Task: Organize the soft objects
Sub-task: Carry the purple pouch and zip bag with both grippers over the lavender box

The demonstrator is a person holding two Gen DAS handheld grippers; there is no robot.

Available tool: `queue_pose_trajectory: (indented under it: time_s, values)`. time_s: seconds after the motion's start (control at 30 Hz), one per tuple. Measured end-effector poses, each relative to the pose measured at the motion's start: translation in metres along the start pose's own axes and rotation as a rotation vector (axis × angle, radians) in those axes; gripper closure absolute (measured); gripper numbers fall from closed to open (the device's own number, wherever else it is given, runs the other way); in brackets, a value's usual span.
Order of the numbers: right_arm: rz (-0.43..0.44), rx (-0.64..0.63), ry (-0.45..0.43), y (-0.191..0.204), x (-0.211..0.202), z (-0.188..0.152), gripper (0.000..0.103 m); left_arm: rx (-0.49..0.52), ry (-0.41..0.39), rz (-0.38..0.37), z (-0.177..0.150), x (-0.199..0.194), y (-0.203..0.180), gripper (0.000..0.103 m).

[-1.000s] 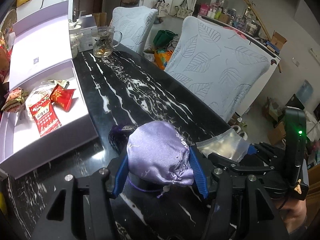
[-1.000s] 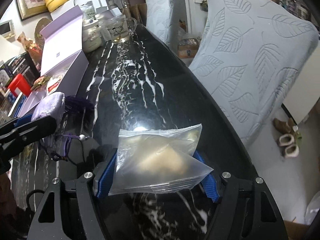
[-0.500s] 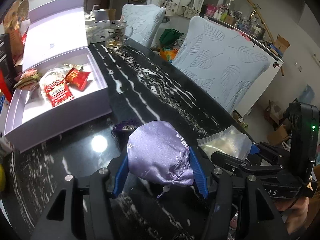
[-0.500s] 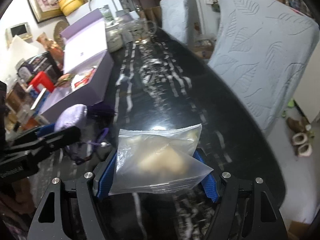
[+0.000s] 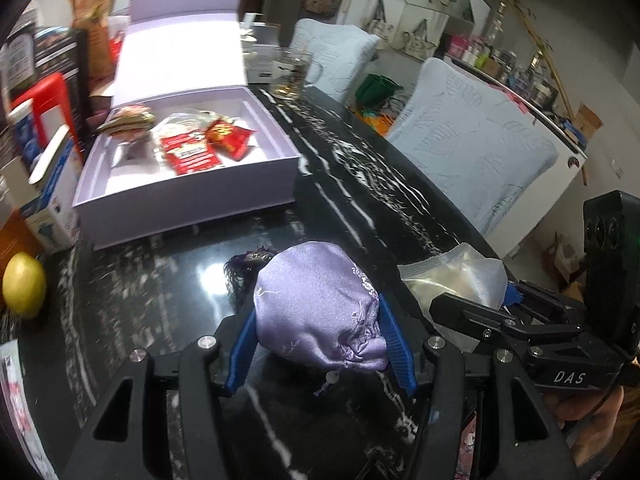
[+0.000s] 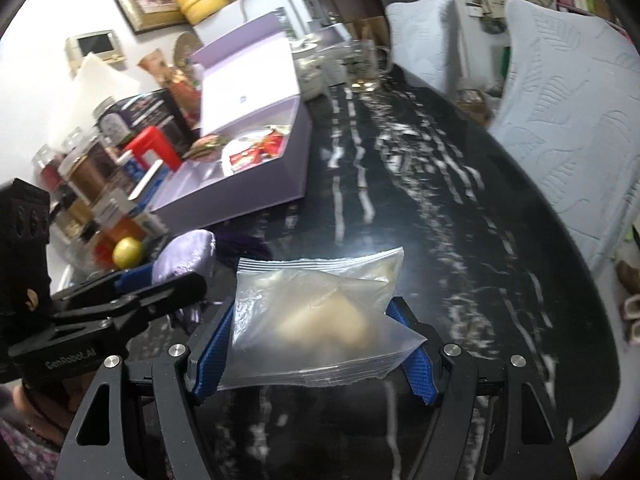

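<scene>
My left gripper (image 5: 318, 332) is shut on a lilac satin drawstring pouch (image 5: 320, 304) and holds it above the black marble table (image 5: 360, 184). My right gripper (image 6: 312, 340) is shut on a clear zip bag (image 6: 320, 316) with a pale soft lump inside, also above the table. The zip bag (image 5: 456, 276) and right gripper show at the right of the left wrist view; the pouch (image 6: 184, 256) shows at the left of the right wrist view. An open lilac gift box (image 5: 188, 196) with red snack packets (image 5: 192, 154) lies ahead to the left.
A glass mug (image 5: 290, 74) stands at the table's far end. A lemon (image 5: 22, 290), jars and boxes (image 6: 88, 184) crowd the left edge. Two chairs with pale leaf-pattern covers (image 5: 472, 144) stand along the right side.
Both grippers have swung left with their loads and pulled back, so the lilac box now lies more nearly ahead. Both grips are unchanged.
</scene>
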State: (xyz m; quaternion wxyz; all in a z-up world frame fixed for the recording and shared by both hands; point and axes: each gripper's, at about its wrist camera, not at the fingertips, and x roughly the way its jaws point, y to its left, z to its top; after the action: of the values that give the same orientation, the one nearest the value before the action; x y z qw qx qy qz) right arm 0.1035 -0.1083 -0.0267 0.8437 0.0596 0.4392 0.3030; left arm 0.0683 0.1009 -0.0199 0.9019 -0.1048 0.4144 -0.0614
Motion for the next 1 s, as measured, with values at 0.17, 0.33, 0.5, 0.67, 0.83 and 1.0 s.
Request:
queue_pose_trajectory:
  time_s: [0.17,0.33,0.5,0.67,0.83,1.0]
  values:
    - [0.053,-0.050,0.009,0.021,0.004,0.004,0.029,-0.033,-0.039,0.029,-0.002,-0.015,0.013,0.047]
    - [0.125,-0.103,0.011,0.042,0.005,0.013,0.029,-0.057,-0.081,0.049,0.001,-0.029,0.025,0.047]
    - [0.169,-0.153,0.004,0.061,0.004,0.024,0.029,-0.064,-0.129,0.071,0.009,-0.044,0.035,0.047]
    - [0.208,-0.192,-0.006,0.076,0.004,0.037,0.029,-0.068,-0.162,0.078,0.017,-0.052,0.042,0.047]
    - [0.204,-0.230,-0.041,0.088,0.002,0.053,0.029,-0.048,-0.210,0.082,0.030,-0.061,0.045,0.046]
    - [0.206,-0.243,-0.084,0.095,-0.003,0.070,0.029,-0.024,-0.263,0.085,0.049,-0.068,0.047,0.047]
